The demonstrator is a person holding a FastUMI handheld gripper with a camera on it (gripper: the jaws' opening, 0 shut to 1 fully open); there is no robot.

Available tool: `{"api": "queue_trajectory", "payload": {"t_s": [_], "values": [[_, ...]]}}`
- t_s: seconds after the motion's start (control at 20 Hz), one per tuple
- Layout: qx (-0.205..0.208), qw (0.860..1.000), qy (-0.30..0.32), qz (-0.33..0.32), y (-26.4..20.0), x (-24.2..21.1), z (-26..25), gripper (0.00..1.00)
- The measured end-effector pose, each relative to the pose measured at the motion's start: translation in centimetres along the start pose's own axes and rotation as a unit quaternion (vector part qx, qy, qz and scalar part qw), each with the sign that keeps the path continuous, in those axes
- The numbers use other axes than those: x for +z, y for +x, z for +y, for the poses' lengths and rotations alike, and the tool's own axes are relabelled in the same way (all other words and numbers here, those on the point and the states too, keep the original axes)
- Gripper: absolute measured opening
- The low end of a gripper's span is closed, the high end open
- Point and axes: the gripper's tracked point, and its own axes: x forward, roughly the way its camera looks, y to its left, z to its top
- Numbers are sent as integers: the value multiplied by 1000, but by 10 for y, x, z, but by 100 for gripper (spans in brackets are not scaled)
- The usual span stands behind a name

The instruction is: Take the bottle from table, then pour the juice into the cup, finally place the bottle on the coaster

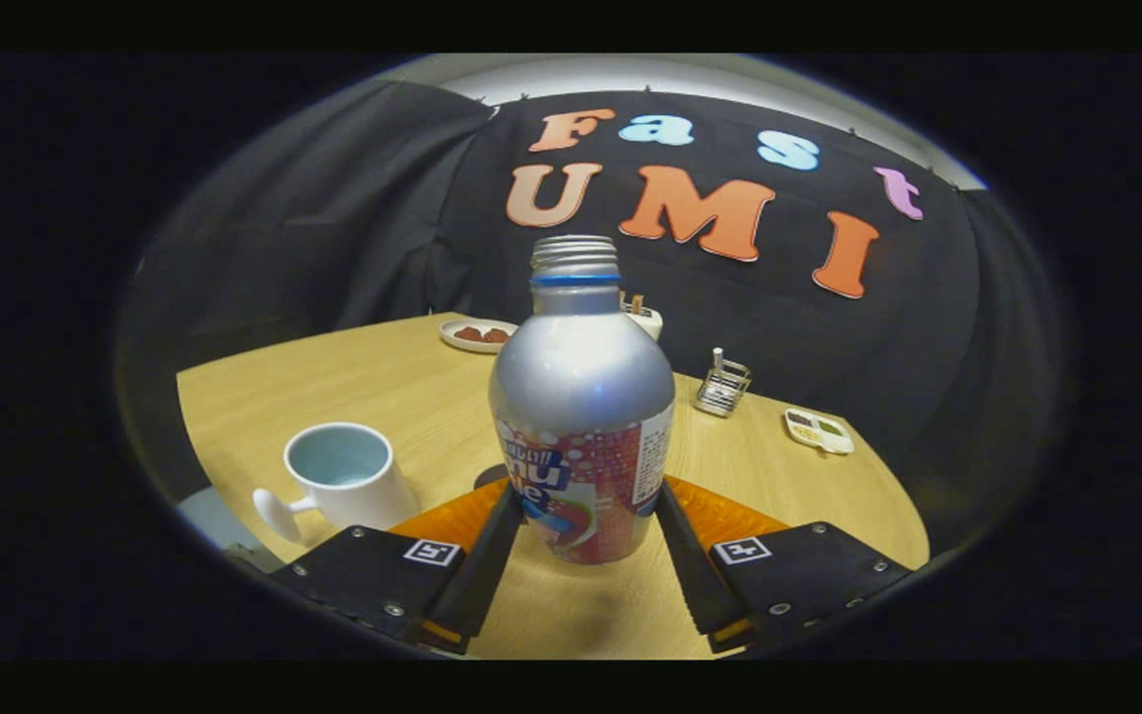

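Hand-held gripper pinching bottle at its label, both fingers touching, above tabletop. Orange coaster just behind, cup left. Uncapped; likely spill if tipped short of cup. Small dishes beyond.

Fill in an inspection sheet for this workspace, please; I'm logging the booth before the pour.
Surface: wooden table, light, round-edged.
Bottle: silver bottle upright between the claw's fingers, cap off, threaded neck open.
Cup: white cup upright beside the left finger, handle toward the camera; contents cannot be told.
Coaster: orange coaster under and behind the bottle, partly hidden by the fingers.
Clutter: small plate with reddish pieces, white container behind the bottle, wire holder, divided tray, all beyond the bottle.
Claw: claw with both fingers against the bottle's lower sides.
Cables: nothing seen.
Surroundings: black cloth wall.
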Motion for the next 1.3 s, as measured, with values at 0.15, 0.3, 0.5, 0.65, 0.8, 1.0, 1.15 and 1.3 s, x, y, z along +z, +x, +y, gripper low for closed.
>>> {"api": "queue_trajectory", "payload": {"t_s": [0.15,0.3,0.5,0.65,0.8,1.0,1.15,1.3], "values": [[12,999,48,-10,17,4,6,78],[33,995,94,-10,35,5,16,78],[35,993,116,5,62,-6,22,78],[40,990,130,21,77,-16,29,78],[41,991,123,35,84,-27,36,78],[44,992,116,29,86,-27,39,78],[39,994,103,24,82,-29,41,79],[30,992,120,36,82,-41,45,80]]}}
